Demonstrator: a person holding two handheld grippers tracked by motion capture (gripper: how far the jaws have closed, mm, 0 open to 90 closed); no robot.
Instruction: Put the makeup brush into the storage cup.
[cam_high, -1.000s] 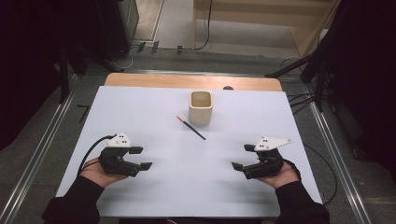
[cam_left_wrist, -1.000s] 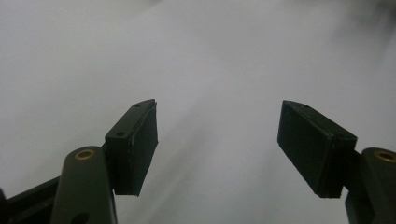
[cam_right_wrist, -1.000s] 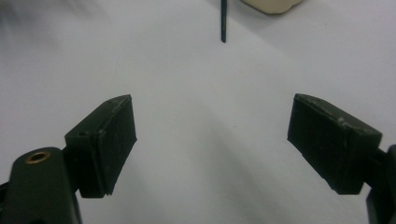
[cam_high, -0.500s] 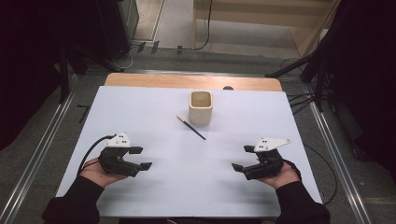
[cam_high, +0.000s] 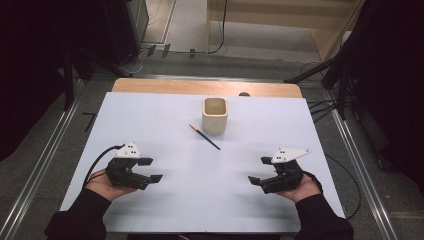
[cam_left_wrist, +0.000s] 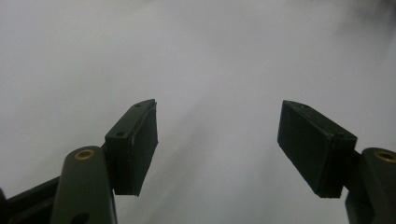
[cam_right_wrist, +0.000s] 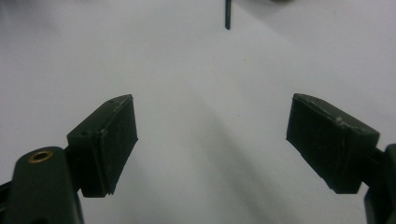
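Your left claw and right claw both gape, released and holding nothing, low over the white counter, while the thin dark pencil with its orange tip lies slantwise just beside the beige cup.

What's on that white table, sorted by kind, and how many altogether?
Beige square cup: 1
Thin brush or pencil, lying flat just left of the cup: 1
Handheld grippers, both open and empty: 2, left gripper and right gripper
Total: 4
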